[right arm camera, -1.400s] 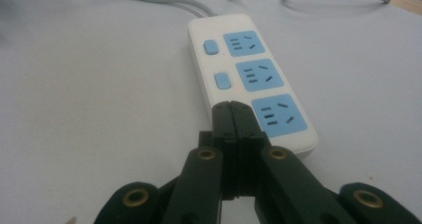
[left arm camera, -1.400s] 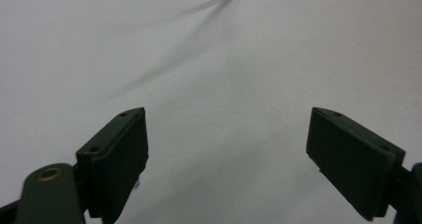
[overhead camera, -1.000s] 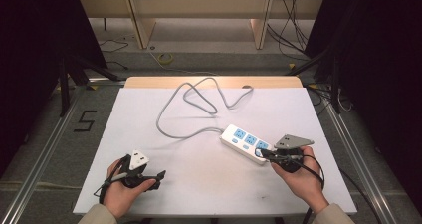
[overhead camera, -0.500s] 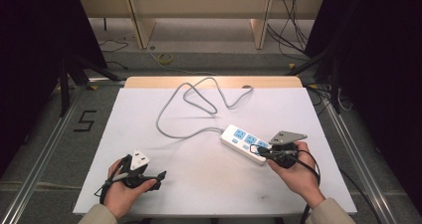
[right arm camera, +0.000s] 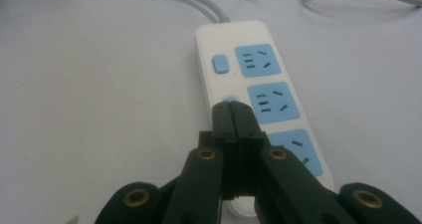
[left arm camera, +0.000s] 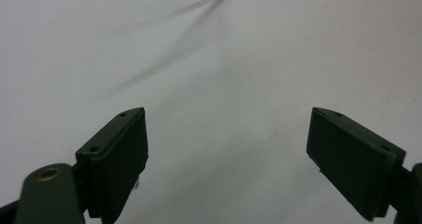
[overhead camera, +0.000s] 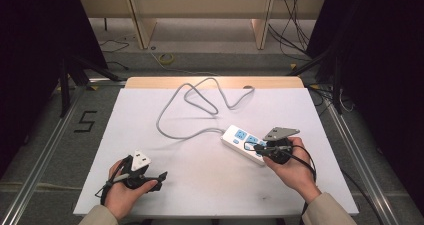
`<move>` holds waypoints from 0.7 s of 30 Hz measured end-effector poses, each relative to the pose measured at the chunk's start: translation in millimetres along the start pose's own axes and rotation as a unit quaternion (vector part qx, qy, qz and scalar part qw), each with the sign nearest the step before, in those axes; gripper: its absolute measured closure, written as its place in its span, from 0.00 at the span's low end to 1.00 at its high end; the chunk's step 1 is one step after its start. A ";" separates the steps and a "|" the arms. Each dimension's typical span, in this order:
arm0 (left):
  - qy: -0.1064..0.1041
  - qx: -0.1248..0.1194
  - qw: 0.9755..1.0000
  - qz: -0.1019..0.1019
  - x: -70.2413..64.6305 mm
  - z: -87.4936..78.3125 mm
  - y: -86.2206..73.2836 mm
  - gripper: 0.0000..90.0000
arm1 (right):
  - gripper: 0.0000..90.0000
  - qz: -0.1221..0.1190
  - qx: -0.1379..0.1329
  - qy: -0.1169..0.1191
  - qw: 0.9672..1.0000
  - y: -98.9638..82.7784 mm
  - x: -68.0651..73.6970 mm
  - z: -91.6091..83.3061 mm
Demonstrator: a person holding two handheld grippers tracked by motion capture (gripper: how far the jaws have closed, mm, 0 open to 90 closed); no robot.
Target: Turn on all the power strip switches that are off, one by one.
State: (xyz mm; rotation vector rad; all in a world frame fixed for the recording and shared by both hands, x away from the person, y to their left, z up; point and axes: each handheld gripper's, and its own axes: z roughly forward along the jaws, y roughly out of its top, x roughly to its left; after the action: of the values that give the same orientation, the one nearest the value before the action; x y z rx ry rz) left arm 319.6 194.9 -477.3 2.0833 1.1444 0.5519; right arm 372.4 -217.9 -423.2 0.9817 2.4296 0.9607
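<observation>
- The white power strip [overhead camera: 246,144] with blue sockets lies at an angle on the right half of the white surface [overhead camera: 200,185]; its grey cord [overhead camera: 200,97] loops away toward the far edge.
- The right gripper [overhead camera: 261,148] has its fingers pressed together, nothing between them, with the tips over a small switch [right arm camera: 230,100] beside the middle socket.
- The left gripper [overhead camera: 161,175] rests low near the surface's front left, well apart from the strip, fingers spread wide and empty.
</observation>
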 end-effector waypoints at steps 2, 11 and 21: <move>0.001 0.000 1.000 0.000 -0.1 0.1 0.0 0.18 | 1.00 -0.001 0.001 0.000 1.000 1.8 -0.2 1.4; 0.000 0.000 1.000 0.003 -0.4 0.2 0.1 0.18 | 1.00 -0.004 0.008 0.001 1.000 9.3 -0.8 7.6; 0.000 -0.003 1.000 0.000 -0.5 0.5 0.1 0.18 | 1.00 -0.007 0.017 0.003 1.000 17.7 -3.0 14.7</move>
State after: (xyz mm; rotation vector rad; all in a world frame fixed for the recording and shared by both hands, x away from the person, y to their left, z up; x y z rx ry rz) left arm 319.7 194.3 -477.6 2.0784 1.1423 0.5542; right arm 390.7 -203.9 -421.0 0.9725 2.4623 0.9205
